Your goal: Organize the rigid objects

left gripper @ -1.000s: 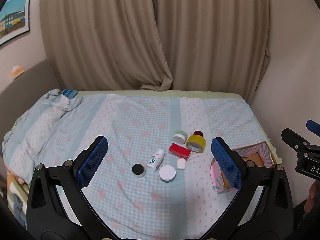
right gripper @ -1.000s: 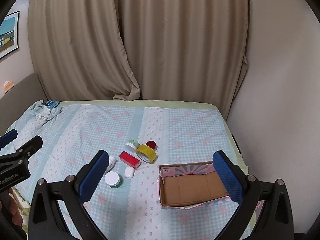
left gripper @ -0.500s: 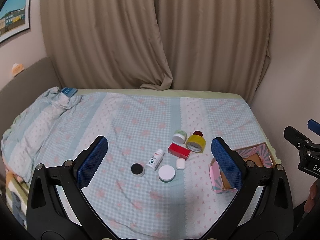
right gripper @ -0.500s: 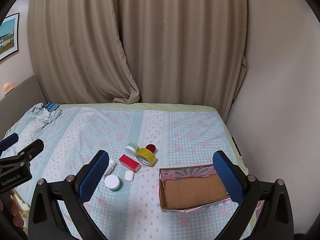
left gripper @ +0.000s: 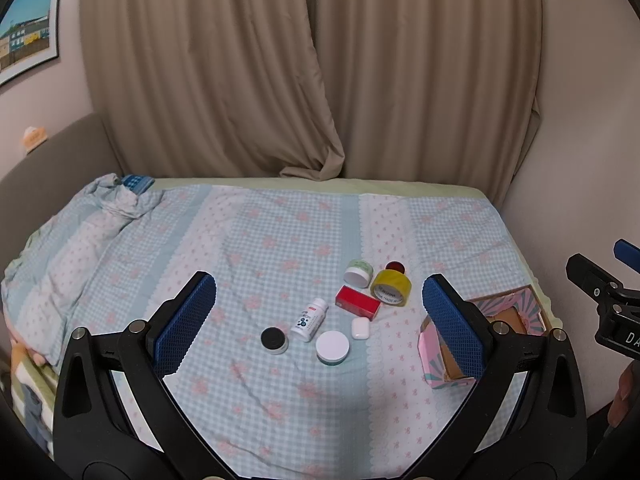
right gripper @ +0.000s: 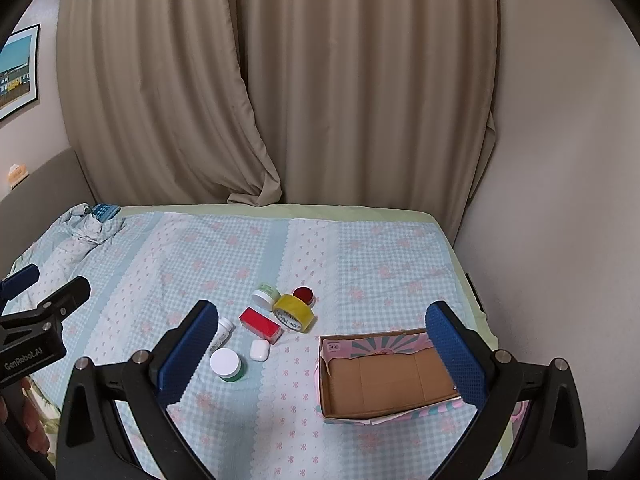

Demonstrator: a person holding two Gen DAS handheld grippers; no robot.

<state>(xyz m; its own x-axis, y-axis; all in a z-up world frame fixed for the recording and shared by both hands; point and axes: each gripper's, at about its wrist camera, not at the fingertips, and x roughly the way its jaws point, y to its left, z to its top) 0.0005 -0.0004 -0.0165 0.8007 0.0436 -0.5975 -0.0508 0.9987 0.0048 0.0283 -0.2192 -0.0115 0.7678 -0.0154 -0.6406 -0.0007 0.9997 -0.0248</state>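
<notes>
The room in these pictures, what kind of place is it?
Most likely a bedroom at home: a bed with a checked floral sheet, floor-length beige curtains behind it, and a framed picture on the wall.

A bed covered by a light blue checked bedspread (left gripper: 256,240) with pink floral print occupies the lower field. Beige curtains (left gripper: 312,68) hang behind it, their hem resting on the bed's far edge. A framed picture (left gripper: 28,32) is mounted on the left wall. A small blue patterned item (right gripper: 105,210) lies on the rumpled bedding at the far left corner.
</notes>
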